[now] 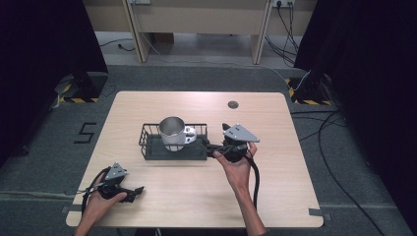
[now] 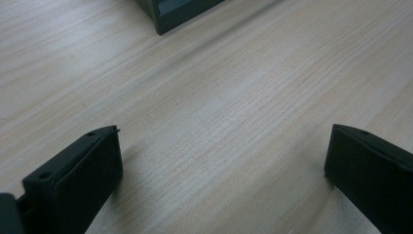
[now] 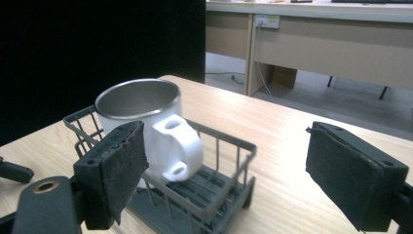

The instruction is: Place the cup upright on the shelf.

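Observation:
A white mug with a metal inside stands upright in a black wire basket at the middle of the table. Its handle points toward my right gripper, which sits just off the basket's right end. In the right gripper view the right gripper stands open with nothing between its pads, and the mug and basket lie just beyond them. My left gripper rests low near the table's front left, open over bare wood. A corner of the basket shows far ahead of it.
The light wooden table has a round cable hole near its far edge. Black curtains stand on both sides. Desks and cables lie on the floor behind.

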`<state>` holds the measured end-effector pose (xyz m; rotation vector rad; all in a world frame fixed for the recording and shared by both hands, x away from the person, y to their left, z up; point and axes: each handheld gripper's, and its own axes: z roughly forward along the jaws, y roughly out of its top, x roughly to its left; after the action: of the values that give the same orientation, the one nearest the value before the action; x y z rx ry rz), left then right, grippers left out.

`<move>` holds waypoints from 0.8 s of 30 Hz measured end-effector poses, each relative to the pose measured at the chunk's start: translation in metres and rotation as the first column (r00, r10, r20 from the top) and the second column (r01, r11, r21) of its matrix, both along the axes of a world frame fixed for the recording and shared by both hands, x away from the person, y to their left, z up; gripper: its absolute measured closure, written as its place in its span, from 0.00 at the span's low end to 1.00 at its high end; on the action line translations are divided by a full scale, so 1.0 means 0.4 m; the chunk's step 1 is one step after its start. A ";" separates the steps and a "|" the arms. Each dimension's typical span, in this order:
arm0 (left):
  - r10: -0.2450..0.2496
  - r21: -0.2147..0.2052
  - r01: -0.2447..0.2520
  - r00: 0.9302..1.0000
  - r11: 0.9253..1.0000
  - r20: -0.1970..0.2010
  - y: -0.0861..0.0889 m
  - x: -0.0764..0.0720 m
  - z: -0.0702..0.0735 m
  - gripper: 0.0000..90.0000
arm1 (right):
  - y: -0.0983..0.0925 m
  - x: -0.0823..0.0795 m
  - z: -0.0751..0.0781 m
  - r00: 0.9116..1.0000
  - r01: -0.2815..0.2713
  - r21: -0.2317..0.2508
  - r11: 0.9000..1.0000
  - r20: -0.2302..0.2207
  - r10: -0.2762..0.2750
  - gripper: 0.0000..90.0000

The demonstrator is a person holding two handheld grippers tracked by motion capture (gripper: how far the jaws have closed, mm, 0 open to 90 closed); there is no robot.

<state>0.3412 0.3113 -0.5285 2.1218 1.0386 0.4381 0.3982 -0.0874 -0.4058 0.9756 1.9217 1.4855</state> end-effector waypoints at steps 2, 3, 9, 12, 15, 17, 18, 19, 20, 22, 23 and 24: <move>0.000 0.001 0.000 1.000 1.000 -0.001 0.000 0.000 0.000 0.00 | -0.006 -0.001 -0.003 1.000 0.004 0.003 1.000 -0.005 -0.004 0.17; 0.001 -0.002 -0.001 1.000 1.000 -0.001 0.000 0.000 0.000 0.00 | -0.018 -0.003 -0.009 1.000 0.009 0.006 1.000 -0.008 -0.009 0.17; 0.001 -0.001 -0.001 1.000 1.000 -0.002 0.000 0.000 0.000 0.00 | -0.041 -0.009 -0.020 1.000 0.020 0.010 1.000 -0.012 -0.020 0.17; 0.001 -0.002 -0.001 1.000 1.000 -0.001 0.000 0.000 0.000 0.00 | -0.053 -0.015 -0.024 1.000 0.026 0.012 1.000 -0.015 -0.025 0.17; 0.001 -0.002 -0.001 1.000 1.000 -0.001 0.000 0.000 0.000 0.00 | -0.072 -0.022 -0.031 0.999 0.037 0.020 0.999 -0.016 -0.037 0.17; 0.001 -0.002 -0.001 1.000 1.000 -0.001 0.000 0.000 0.000 0.00 | -0.075 -0.023 -0.032 0.999 0.039 0.019 0.999 -0.016 -0.039 0.17; 0.001 -0.002 -0.001 1.000 1.000 -0.001 0.000 0.000 0.000 0.00 | -0.078 -0.025 -0.034 0.999 0.042 0.023 0.999 -0.019 -0.042 0.17; 0.001 -0.002 -0.001 1.000 1.000 -0.001 0.000 0.000 0.000 0.00 | -0.085 -0.028 -0.039 0.999 0.043 0.025 0.999 -0.020 -0.043 0.17; 0.001 -0.002 -0.001 1.000 1.000 -0.001 0.000 0.000 0.000 0.00 | -0.085 -0.028 -0.039 0.999 0.043 0.025 0.999 -0.020 -0.043 0.17; 0.001 -0.002 -0.001 1.000 1.000 -0.001 0.000 0.000 0.000 0.00 | -0.093 -0.032 -0.044 0.999 0.049 0.029 0.998 -0.021 -0.049 0.17; 0.001 -0.002 -0.001 1.000 1.000 -0.001 0.000 0.000 0.000 0.00 | -0.100 -0.035 -0.050 0.998 0.052 0.033 0.998 -0.023 -0.051 0.17; 0.001 -0.002 -0.001 1.000 1.000 -0.001 0.000 0.000 0.000 0.00 | -0.100 -0.035 -0.050 0.998 0.052 0.033 0.998 -0.023 -0.051 0.17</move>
<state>0.3411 0.3112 -0.5286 2.1203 1.0404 0.4368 0.3841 -0.1275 -0.4257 1.0528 1.8789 1.4878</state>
